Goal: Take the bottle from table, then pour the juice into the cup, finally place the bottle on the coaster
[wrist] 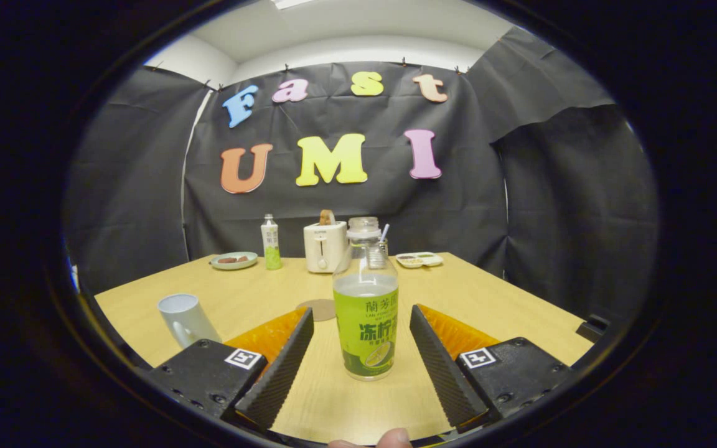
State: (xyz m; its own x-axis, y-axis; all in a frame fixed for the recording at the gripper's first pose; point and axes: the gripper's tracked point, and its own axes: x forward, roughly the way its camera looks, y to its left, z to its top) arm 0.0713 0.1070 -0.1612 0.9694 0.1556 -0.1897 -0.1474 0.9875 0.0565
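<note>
A clear juice bottle [366, 308] with a green label stands upright on the wooden table [508, 311], capless, filled to about its shoulder. It sits between my two fingers, with a gap on each side. My gripper [361, 320] is open and touches nothing. A white cup [185, 319] stands to the left, just beyond the left finger [287, 358]. A round brown coaster [318, 309] lies flat just behind and left of the bottle.
At the table's far side stand a second small bottle [270, 242], a white toaster [325, 246], a green plate [234, 260] with food, a jar [365, 227] with a straw and a white divided dish [419, 259]. A fingertip [393, 438] shows below the fingers.
</note>
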